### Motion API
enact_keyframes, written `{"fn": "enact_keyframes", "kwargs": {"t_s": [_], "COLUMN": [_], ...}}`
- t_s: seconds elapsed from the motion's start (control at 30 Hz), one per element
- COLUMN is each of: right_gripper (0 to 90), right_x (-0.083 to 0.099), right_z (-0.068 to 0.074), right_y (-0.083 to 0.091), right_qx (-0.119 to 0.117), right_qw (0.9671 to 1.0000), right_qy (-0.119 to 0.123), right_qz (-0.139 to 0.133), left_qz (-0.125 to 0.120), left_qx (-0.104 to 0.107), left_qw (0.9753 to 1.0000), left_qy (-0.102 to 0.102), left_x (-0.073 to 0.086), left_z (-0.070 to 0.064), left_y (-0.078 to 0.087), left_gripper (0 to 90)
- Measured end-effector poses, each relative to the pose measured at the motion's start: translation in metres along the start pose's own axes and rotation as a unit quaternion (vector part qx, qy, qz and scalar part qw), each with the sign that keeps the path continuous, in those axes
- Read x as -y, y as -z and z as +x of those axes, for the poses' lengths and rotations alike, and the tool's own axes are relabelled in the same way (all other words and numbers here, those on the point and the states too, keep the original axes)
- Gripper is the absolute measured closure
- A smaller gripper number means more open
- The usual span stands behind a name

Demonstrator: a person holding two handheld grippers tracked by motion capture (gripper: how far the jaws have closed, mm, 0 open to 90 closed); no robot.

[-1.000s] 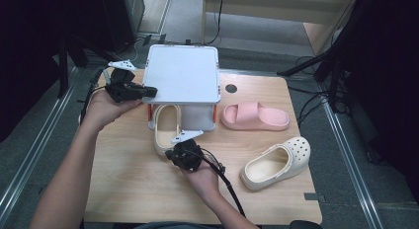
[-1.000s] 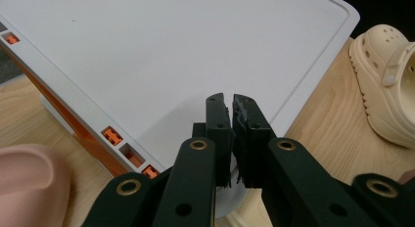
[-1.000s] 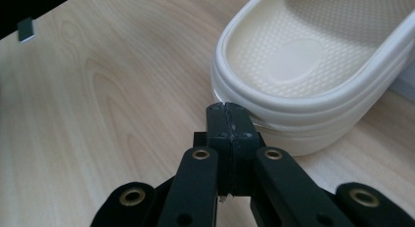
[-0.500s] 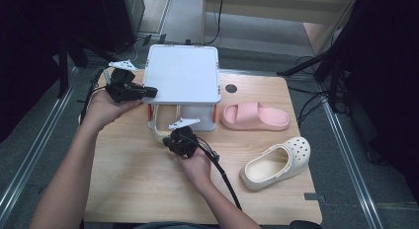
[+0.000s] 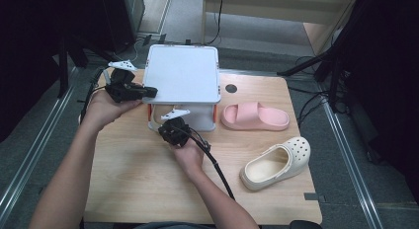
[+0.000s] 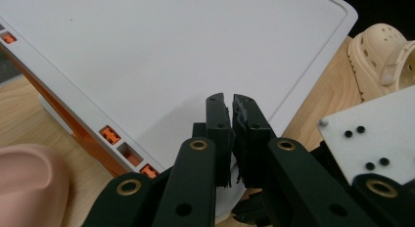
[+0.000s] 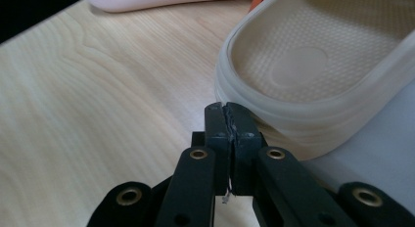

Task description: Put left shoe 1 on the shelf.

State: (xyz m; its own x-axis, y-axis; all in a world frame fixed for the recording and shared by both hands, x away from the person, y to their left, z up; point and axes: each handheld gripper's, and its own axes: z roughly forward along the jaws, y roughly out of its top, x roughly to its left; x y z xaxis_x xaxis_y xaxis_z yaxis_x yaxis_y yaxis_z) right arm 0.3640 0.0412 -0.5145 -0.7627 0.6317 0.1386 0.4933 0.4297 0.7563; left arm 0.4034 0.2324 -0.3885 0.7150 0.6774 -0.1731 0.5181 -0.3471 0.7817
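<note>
One beige slide [image 7: 313,75] pushed deeper — right tool [image 7: 228,120] advanced.

On the table [image 5: 123,189] a two-tier rack [image 5: 184,81] stands at 12 o'clock with a slipper [image 5: 157,115] on its lower shelf, a slide [image 5: 254,116] just beside it at 3 o'clock, and a clog [image 5: 276,162] near the slide toward 5 o'clock.
</note>
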Motion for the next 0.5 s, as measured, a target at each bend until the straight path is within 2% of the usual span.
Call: {"fn": "enact_keyframes", "kwargs": {"t_s": [0.13, 0.17, 0.23, 0.37, 0.47, 0.5], "right_gripper": [89.4, 86.0, 85.0, 83.7, 82.3, 80.9], "right_x": [-0.002, -0.002, -0.002, -0.001, 0.0, 0.001], "right_z": [-0.004, -0.006, -0.007, -0.009, -0.008, -0.007], "right_y": [-0.003, -0.002, -0.001, 0.012, 0.021, 0.03], "right_qx": [0.003, -0.004, -0.01, -0.016, -0.022, -0.028], "right_qw": [1.0, 0.9999, 0.9998, 0.9993, 0.9991, 0.9989], "right_qy": [-0.001, -0.013, -0.017, -0.026, -0.027, -0.026], "right_qz": [0.0, -0.001, -0.003, -0.02, -0.025, -0.027], "left_qz": [0.001, 0.001, 0.0, -0.001, 0.002, 0.007], "left_qx": [0.0, 0.004, 0.009, 0.023, 0.02, 0.02], "left_qw": [1.0, 1.0, 0.9999, 0.9996, 0.9997, 0.9997], "left_qy": [-0.001, 0.003, 0.006, 0.016, 0.014, 0.015], "left_x": [0.0, 0.0, 0.0, 0.001, 0.0, -0.002], "left_z": [0.0, 0.001, 0.002, 0.005, 0.003, 0.002], "left_y": [0.0, 0.0, 0.001, 0.001, 0.001, 0.001], "left_gripper": [85.2, 84.9, 84.8, 83.3, 81.7, 80.6]}}
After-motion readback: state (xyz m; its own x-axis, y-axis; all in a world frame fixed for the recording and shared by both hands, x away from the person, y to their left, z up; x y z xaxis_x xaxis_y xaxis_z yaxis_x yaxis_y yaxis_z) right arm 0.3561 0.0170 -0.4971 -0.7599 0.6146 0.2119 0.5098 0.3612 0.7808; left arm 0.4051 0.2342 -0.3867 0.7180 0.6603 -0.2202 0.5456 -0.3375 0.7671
